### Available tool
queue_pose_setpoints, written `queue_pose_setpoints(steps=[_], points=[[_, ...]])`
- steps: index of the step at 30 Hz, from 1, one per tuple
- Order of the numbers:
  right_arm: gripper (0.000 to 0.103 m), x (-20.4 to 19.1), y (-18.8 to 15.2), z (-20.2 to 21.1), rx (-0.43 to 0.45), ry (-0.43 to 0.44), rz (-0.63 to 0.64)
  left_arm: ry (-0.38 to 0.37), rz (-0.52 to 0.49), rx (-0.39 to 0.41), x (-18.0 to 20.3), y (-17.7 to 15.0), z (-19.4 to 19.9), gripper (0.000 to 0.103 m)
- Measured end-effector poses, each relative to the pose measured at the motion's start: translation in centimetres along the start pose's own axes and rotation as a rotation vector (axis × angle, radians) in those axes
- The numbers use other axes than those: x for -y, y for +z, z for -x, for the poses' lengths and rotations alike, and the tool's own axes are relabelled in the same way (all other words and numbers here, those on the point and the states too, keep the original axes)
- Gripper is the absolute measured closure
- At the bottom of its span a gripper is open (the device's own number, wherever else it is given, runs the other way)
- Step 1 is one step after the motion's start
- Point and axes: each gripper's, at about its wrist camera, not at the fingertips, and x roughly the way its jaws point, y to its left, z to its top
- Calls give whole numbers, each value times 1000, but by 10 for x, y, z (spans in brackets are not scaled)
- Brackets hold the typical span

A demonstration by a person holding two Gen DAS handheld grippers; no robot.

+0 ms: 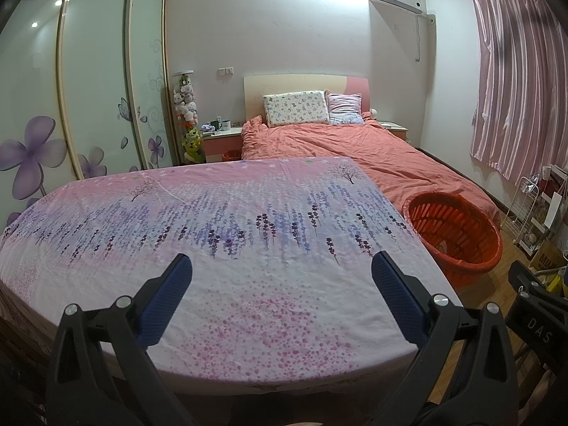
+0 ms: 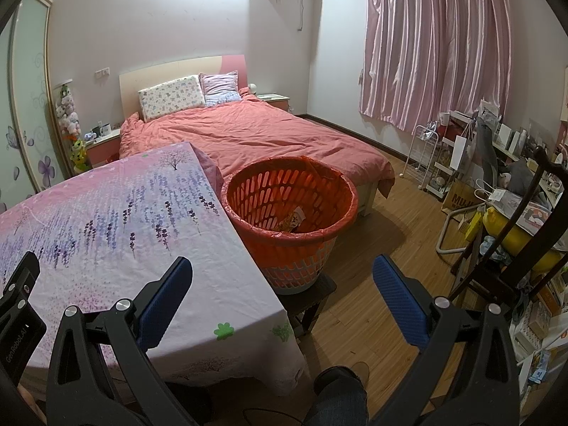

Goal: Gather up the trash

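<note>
1. Both pairs of blue-padded fingers stand spread wide with nothing between them: your left gripper [image 1: 280,266] hangs over the near part of the table, and your right gripper [image 2: 282,269] sits over the table's right edge, one pad [image 2: 167,294] above the cloth and the other [image 2: 397,301] above the floor.
2. At the far left of the left wrist view you see the wardrobe [image 1: 92,81], its sliding doors printed with purple flowers.
3. Across the centre of that view lies the table, covered by a pink and lavender cloth [image 1: 213,220]; no loose item shows on its visible surface.
4. Right of the table, in the middle right of the left wrist view, stands the orange basket [image 1: 458,234], lined with an orange bag, just beside the table's edge.
5. In the right wrist view the same basket [image 2: 289,227] sits at the centre on a dark stool [image 2: 312,293], and you can see a piece of trash [image 2: 293,220], a yellowish wrapper, lying at its bottom.
6. Behind the basket, the bed [image 2: 255,135] with a coral cover fills the upper middle.
7. Pink curtains [image 2: 436,39] hang at the upper right.
8. Cluttered shelves [image 2: 497,163] and bags crowd the far right edge.
</note>
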Motion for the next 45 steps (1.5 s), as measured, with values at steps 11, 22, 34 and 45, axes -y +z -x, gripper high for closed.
queue_pose_setpoints(steps=[11, 22, 34, 45], points=[[2, 0, 0, 0, 0, 0, 0, 0, 0, 0, 1, 0, 0, 4], [2, 0, 0, 0, -1, 0, 0, 0, 0, -1, 1, 0, 0, 4], [2, 0, 1, 0, -1, 0, -1, 1, -2, -5, 2, -2, -2, 4], [2, 0, 1, 0, -1, 0, -1, 0, -1, -6, 2, -3, -2, 4]])
